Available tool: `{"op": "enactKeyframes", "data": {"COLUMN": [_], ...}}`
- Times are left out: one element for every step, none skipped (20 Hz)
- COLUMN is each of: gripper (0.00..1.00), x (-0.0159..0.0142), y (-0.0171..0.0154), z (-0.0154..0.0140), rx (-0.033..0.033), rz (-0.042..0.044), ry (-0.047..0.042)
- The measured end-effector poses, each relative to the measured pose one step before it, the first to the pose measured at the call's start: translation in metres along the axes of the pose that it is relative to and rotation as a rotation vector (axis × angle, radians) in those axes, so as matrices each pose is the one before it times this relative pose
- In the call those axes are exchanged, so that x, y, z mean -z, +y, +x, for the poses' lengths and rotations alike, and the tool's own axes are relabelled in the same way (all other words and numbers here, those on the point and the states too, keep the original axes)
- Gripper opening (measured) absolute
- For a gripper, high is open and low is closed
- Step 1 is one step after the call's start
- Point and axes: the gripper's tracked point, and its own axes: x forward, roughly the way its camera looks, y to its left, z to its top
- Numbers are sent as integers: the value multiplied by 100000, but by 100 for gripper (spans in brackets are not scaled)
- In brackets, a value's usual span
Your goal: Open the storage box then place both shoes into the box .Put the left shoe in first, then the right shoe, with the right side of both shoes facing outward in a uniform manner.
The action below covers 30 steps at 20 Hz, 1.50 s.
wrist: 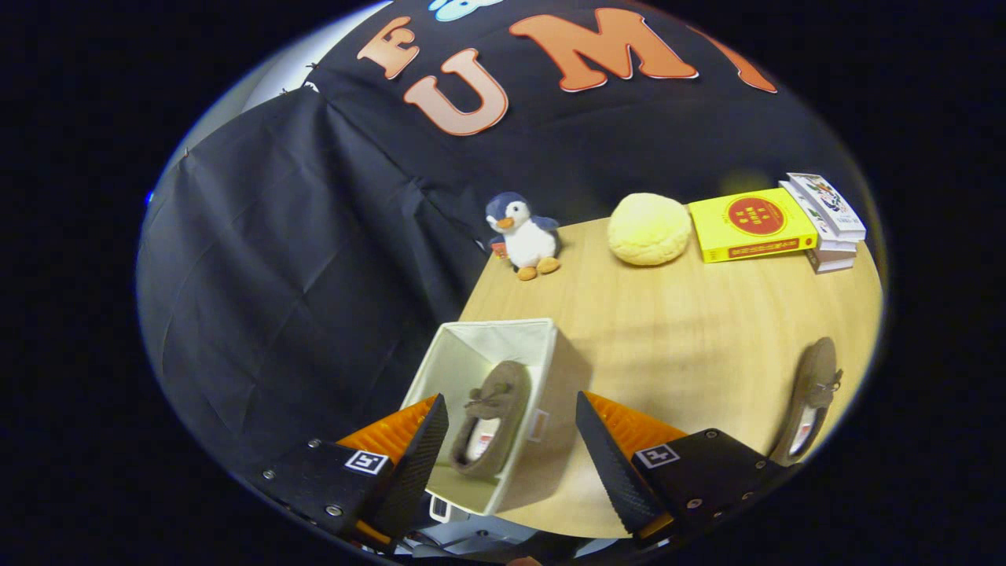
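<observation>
Gripper (pixel 511 440) jaws spread apart above an open storage box (pixel 542 346) holding one slipper (pixel 491 417); second slipper (pixel 809 397) at three o'clock.

No wording can be read with any certainty. The yellow book (pixel 750 226) on the wooden table (pixel 676 330) carries a red round emblem and a red strip of print along its spine, and the stacked books (pixel 827 220) beside it have printed covers, but all of it is too small to make out. The gripper (pixel 511 448), its fingers spread wide apart with nothing between them, bears a square black-and-white marker on each finger mount, a pattern rather than text.
</observation>
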Motion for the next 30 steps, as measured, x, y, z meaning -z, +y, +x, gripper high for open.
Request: {"op": "enactKeyframes", "data": {"gripper": [98, 98, 98, 98, 98, 98, 98, 98, 98, 98, 98, 98, 99, 98, 99, 98, 98, 97, 97, 96, 95, 94, 92, 91, 88, 87, 84, 82, 77, 73], "x": [188, 152, 182, 62, 108, 61, 24, 66, 15, 171, 280, 193, 282, 352, 433, 389, 437, 493, 740, 610, 598, 608, 591, 412, 502, 319, 148, -37, -187, -271], "y": [-1971, -2068, -1919, -1974, -2140, -1798, -2074, -1971, -2080, -2076, -1761, -1449, -1496, -1332, -1444, -1169, -1112, -967, -852, -665, -585, -436, -510, -332, -513, -364, -487, -331, -413, -301], "z": [-752, -630, -694, -517, -517, -334, -359, -316, -290, 8, -13, -4, 78, 144, 152, 333, 493, 461, 438, 494, 503, 505, 595, 654, 621, 617, 564, 620, 636, 522], "rx": [2066, 2695, 1900, 2524, 2416, 3040, 2806, 2999, 2847, 3164, 1992, 1771, 1602, 1932, 1969, 1370, 1513, 1107, 821, 502, 162, -97, 183, 316, 835, 872, 1252, 1143, 1276, 1162], "rz": [351, 1202, 1177, 1518, 1215, 1216, 636, 527, 128, 232, 194, 266, -16, 23, 47, 38, 55, -21, -109, -116, -120, -558, -628, -760, -684, -719, -339, 192, 511, 684], "ry": [-492, -318, -132, -213, -203, -319, -112, -446, -318, 92, 283, 161, 539, 626, 672, 830, 908, 1387, 1807, 1655, 1773, 1516, 1168, 741, 1167, 710, 149, -280, -462, -418]}}
